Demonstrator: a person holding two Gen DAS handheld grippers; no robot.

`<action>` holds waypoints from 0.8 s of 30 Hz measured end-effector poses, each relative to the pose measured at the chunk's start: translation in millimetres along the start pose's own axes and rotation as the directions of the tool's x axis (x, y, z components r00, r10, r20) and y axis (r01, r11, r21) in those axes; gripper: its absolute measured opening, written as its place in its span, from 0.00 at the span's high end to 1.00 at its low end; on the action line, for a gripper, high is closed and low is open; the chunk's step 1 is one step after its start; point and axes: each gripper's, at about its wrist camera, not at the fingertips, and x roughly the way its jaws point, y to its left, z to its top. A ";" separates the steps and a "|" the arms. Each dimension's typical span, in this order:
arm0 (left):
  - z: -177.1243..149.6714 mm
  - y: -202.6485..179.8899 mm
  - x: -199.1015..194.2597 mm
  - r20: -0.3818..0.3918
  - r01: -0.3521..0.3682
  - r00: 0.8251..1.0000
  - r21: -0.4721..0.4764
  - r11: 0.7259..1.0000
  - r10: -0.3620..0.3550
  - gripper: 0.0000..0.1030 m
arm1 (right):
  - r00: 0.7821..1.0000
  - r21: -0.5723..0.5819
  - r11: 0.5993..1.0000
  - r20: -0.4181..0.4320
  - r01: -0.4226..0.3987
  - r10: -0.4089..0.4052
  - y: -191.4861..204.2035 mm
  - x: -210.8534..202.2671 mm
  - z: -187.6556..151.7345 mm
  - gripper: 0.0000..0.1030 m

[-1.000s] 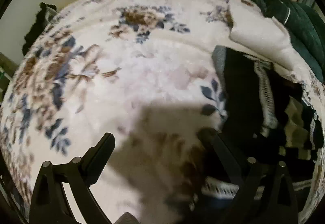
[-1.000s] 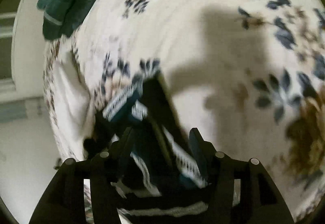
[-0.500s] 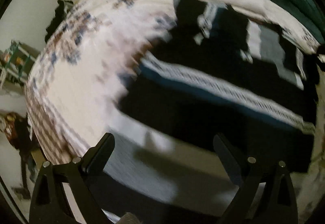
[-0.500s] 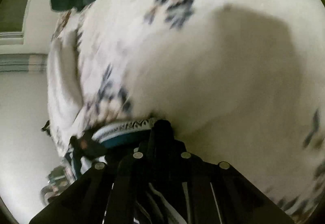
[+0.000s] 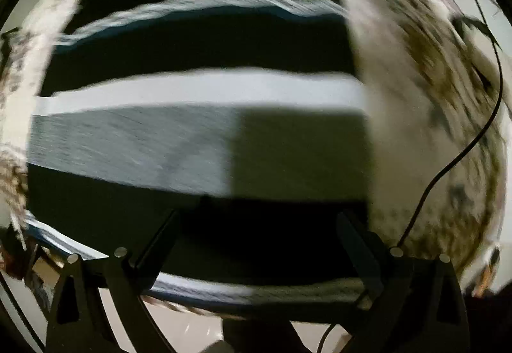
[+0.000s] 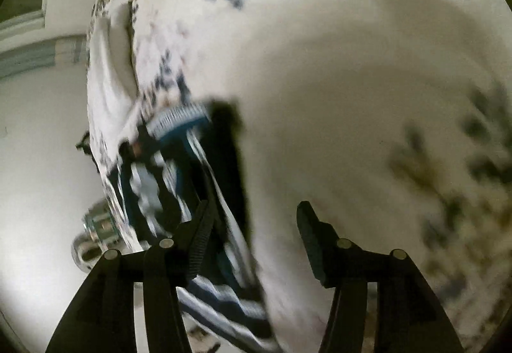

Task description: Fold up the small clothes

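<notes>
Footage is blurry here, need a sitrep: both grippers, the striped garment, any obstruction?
Left gripper open, over the striped garment. Right gripper open, beside it, holding nothing. Garment spread on floral blanket. A thin black cable trails across the blanket.

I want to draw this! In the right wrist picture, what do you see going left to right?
White wall → striped garment → right gripper, fingers apart → flowery blanket.
</notes>
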 end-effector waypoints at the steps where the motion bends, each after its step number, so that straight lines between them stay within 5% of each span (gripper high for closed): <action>1: -5.0 -11.3 4.8 -0.012 0.012 1.000 0.014 1.000 -0.012 0.04 | 1.000 -0.001 1.000 -0.011 0.008 -0.008 -10.1 -8.9 -11.0 0.45; 7: -20.1 -49.6 38.8 -0.046 0.006 0.999 0.037 0.999 -0.005 0.04 | 0.995 0.008 0.995 -0.026 0.097 -0.097 -72.3 -44.5 -61.2 0.45; 10: -21.4 -61.7 61.1 -0.046 -0.080 0.995 0.084 0.993 0.084 0.04 | 0.995 0.044 0.994 -0.028 0.099 -0.098 -98.5 -47.1 -74.1 0.45; 12: -20.4 -67.2 61.3 -0.002 -0.111 0.994 0.114 0.987 0.112 0.16 | 0.996 0.070 0.994 -0.030 0.085 -0.083 -106.1 -41.7 -77.2 0.45; 14: -19.7 -69.9 51.8 0.038 -0.135 0.991 0.132 0.982 0.131 0.64 | 0.998 0.066 0.996 -0.024 0.054 -0.053 -102.4 -33.3 -74.2 0.45; 16: -19.7 -66.6 39.7 0.066 -0.147 0.988 0.143 0.979 0.139 0.92 | 1.000 0.038 0.999 -0.002 -0.002 0.002 -82.2 -19.1 -63.2 0.45; 24: -21.4 -43.2 -1.9 0.127 -0.095 0.988 0.080 0.992 0.084 0.93 | 0.992 -0.081 0.990 0.042 -0.118 0.122 8.5 54.0 8.9 0.45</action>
